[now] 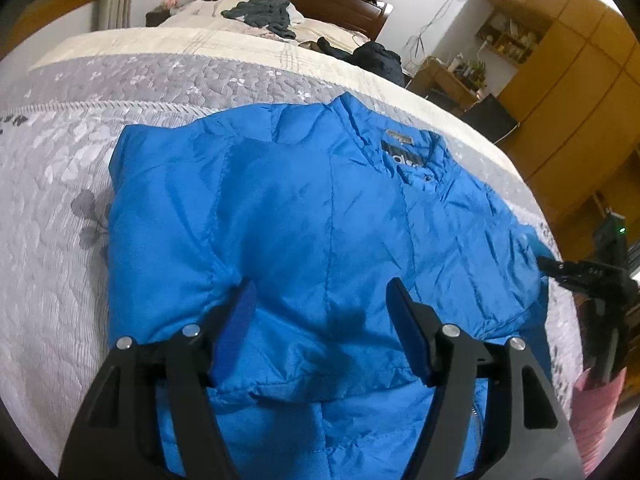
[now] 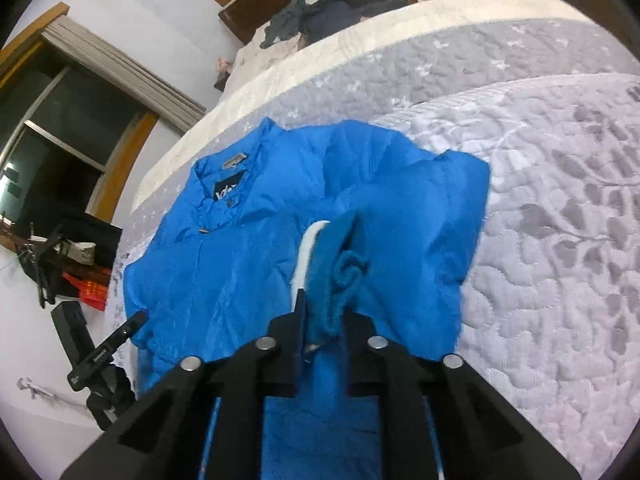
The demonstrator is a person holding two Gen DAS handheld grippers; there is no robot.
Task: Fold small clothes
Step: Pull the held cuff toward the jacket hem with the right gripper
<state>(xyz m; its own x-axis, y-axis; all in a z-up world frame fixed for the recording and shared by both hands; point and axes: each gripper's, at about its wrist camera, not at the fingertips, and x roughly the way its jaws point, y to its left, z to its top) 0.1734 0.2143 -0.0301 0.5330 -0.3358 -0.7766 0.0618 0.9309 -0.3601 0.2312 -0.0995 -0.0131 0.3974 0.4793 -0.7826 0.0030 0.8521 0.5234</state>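
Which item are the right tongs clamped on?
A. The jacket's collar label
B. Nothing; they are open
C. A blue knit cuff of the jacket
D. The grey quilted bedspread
C: in the right wrist view the right tongs are shut on the blue knit cuff of the blue jacket.

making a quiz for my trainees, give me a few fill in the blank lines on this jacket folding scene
1. The jacket lying on the quilt is ____ in colour.
2. The left tool hovers over the jacket with its jaws ____.
3. The right tool is shut on the jacket's knit ____.
4. A heap of dark clothes lies at the far end of the ____.

Missing words: blue; open; cuff; bed
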